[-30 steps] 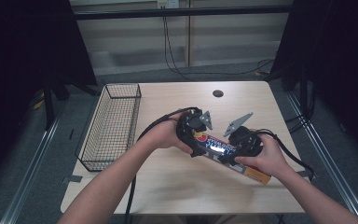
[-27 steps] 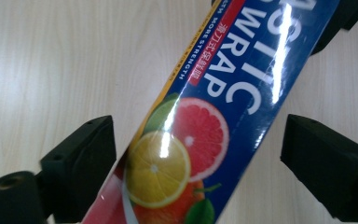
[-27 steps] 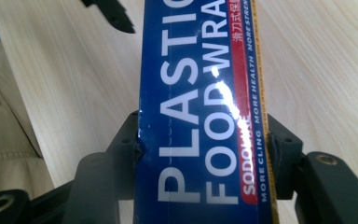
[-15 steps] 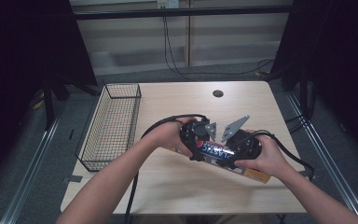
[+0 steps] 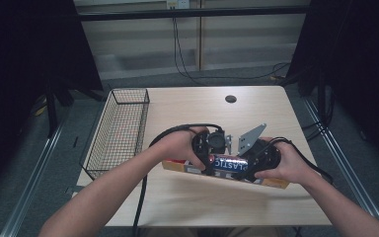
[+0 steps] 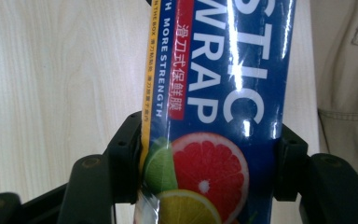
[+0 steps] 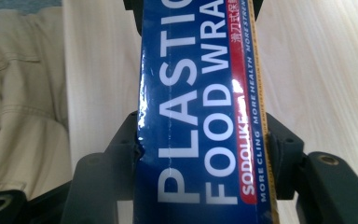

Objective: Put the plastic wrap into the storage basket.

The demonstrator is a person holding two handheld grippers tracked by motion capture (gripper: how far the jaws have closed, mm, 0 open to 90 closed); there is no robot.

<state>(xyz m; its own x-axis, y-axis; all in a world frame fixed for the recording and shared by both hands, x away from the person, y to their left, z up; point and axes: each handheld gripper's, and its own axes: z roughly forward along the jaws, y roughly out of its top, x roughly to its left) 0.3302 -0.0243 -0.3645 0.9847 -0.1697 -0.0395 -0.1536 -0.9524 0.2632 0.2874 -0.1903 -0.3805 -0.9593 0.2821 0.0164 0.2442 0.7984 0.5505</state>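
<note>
Both arms reach in from the near edge, hands side by side over the table (image 5: 197,207). The left gripper (image 5: 211,159) has just been closing and now pinches one end of the plastic wrap box (image 5: 229,167). The right gripper (image 5: 256,163) pinches the other end, same as before. The long blue box has white letters and fruit pictures. A wire basket (image 5: 118,131) sits farther left.
</note>
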